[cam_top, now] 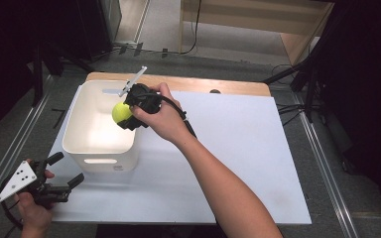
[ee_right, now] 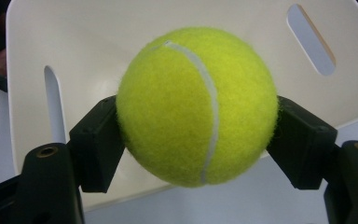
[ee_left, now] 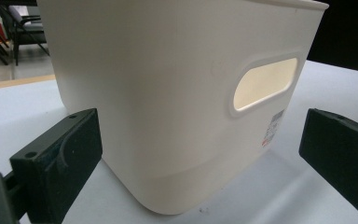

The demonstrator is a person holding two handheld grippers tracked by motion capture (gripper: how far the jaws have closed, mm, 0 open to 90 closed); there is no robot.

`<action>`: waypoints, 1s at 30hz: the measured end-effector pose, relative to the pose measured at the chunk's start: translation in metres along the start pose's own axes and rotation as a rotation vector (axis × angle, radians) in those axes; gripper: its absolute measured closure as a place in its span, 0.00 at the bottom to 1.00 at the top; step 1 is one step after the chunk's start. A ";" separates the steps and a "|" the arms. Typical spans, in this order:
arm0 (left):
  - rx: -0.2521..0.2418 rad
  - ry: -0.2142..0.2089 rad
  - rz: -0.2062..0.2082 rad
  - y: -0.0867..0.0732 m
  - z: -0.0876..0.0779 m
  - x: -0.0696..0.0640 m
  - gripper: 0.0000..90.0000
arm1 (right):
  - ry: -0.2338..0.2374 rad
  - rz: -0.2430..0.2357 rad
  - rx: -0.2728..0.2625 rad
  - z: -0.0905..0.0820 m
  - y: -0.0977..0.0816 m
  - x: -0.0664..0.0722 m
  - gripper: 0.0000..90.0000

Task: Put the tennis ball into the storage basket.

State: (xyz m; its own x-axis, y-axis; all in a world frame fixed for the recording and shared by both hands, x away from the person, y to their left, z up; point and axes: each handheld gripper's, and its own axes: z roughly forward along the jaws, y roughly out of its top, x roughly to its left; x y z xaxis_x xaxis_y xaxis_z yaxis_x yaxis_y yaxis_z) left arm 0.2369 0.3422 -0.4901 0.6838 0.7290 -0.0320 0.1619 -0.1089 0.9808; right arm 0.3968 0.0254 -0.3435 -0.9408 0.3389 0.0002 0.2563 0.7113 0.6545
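1. Carrying a tennis ball [ee_right: 196, 106] in the right gripper [cam_top: 129, 113], jaws clenched on its two sides, above the open top of the white bin [cam_top: 74, 130].
2. Holding the ball in the air, just inside the bin's right rim and toward its far end, not yet touching the walls or the floor of the bin.
3. Looking along the right gripper's jaws straight into the bin, with the slotted handle holes showing on two of its walls behind the ball.
4. Resting the left gripper [cam_top: 64, 174] at the near left corner of the white board [cam_top: 248, 163], jaws standing wide apart and grasping nothing, pointing at the bin's near wall and its handle hole [ee_left: 264, 84].
5. Judging the step in hand: bringing the ball over the bin for a drop.
6. Judging the next move: lowering the ball a little toward the bin's floor, clear of the right wall, then spreading the jaws to release it.
7. Watching for a bounce: dropping from too high could send the ball back out.
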 end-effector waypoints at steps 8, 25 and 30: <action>-0.001 -0.002 0.000 0.000 0.000 0.000 0.00 | 0.003 -0.010 0.016 0.005 0.001 0.004 0.27; -0.001 -0.001 -0.003 0.000 0.000 0.000 0.00 | 0.051 -0.055 0.079 0.020 -0.006 0.009 0.26; -0.002 -0.002 -0.002 0.000 0.000 0.001 0.00 | 0.063 -0.068 0.088 0.021 -0.008 0.009 0.26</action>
State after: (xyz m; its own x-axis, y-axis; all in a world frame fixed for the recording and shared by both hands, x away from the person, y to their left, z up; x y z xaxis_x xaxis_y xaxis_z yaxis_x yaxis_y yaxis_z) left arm 0.2371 0.3426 -0.4902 0.6847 0.7280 -0.0344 0.1623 -0.1063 0.9810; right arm 0.3905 0.0360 -0.3649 -0.9681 0.2504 0.0079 0.2075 0.7837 0.5854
